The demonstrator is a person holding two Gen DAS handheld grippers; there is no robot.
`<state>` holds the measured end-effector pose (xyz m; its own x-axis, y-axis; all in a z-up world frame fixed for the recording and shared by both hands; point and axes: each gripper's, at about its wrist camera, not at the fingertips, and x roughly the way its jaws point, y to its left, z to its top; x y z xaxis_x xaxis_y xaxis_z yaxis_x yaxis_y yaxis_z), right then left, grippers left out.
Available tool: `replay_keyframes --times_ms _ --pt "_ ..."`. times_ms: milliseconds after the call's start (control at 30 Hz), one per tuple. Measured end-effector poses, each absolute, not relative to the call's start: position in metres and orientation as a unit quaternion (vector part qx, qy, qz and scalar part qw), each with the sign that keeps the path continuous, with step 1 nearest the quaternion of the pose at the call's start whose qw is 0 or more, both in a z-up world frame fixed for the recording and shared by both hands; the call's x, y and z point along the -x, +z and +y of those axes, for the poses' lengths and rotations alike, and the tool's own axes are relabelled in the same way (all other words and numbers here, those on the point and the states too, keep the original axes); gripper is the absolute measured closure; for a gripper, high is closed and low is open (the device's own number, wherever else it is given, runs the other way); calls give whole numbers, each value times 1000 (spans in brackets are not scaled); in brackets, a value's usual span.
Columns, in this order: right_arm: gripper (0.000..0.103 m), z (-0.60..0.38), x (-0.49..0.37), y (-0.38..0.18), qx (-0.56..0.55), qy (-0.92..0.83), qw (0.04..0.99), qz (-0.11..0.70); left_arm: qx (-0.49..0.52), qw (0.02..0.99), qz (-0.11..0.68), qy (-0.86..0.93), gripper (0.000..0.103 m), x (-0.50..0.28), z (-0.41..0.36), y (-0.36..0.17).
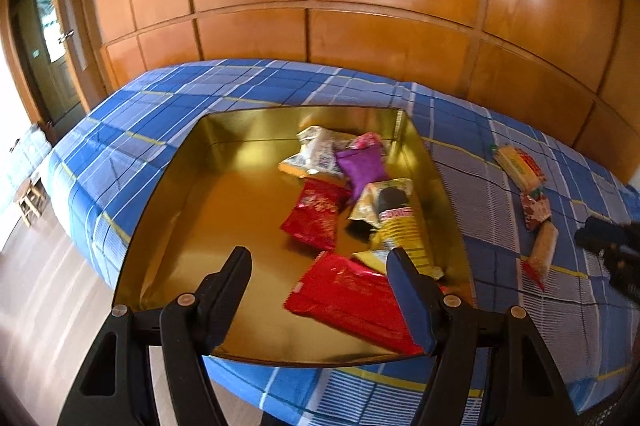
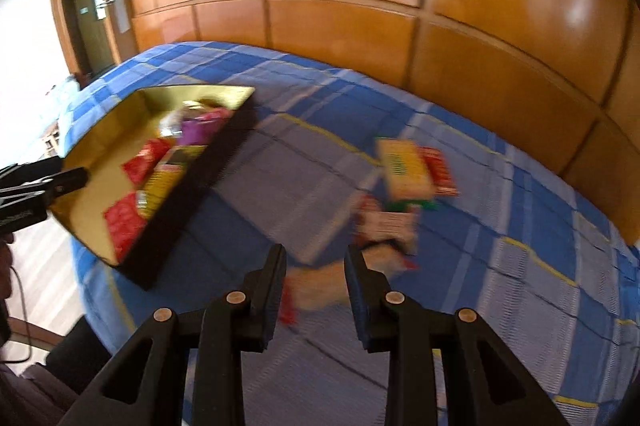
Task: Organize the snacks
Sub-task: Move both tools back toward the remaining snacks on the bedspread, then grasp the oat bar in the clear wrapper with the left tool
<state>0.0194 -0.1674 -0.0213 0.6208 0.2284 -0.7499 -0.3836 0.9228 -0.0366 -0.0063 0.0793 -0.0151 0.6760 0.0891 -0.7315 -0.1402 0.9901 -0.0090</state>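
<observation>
Snacks first: I count six packets inside the gold tray (image 1: pixel 172 193), all crowded toward its right wall. Two are red, one large at the near edge (image 1: pixel 344 298) and one smaller in the middle (image 1: pixel 316 222); one is purple (image 1: pixel 360 167); one is a long yellow packet (image 1: pixel 400 230); one is white and printed (image 1: pixel 316 149) at the far end; a pink one (image 1: pixel 368 139) peeks out behind the purple. The tray's left half is bare gold.

Out on the blue plaid bedspread (image 1: pixel 160 113), to the right of the tray, I make out four more packets: a yellow one (image 2: pixel 404 165) lying over a red one (image 2: pixel 440 165), a red-and-white one (image 2: pixel 384 222) nearer, and a pale tan packet with red ends (image 2: pixel 320 286) nearest. The right view is smeared, so that count may be off by one.

My left gripper (image 1: pixel 320 262) hangs over the near edge of the tray, fingers spread and empty. My right gripper (image 2: pixel 316 258) sits above the tan packet, fingers fairly close together, but I cannot tell whether they grip anything.
</observation>
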Motion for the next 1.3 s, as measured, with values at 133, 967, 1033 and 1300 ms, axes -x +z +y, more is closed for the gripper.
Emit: replay_keyframes --times_ms 133,967,1033,1300 --pt "72 -207 -26 -14 107 131 902 398 16 917 396 46 32 4 63 -12" --pt "69 -316 -58 -78 106 43 842 527 -88 902 417 -66 32 -25 -55 -22" --pt "69 -314 -57 -79 104 46 841 528 -94 900 420 -73 32 -29 -64 -25" --pt "69 -309 -59 -78 105 54 840 530 -111 889 434 -96 32 -41 -89 -35"
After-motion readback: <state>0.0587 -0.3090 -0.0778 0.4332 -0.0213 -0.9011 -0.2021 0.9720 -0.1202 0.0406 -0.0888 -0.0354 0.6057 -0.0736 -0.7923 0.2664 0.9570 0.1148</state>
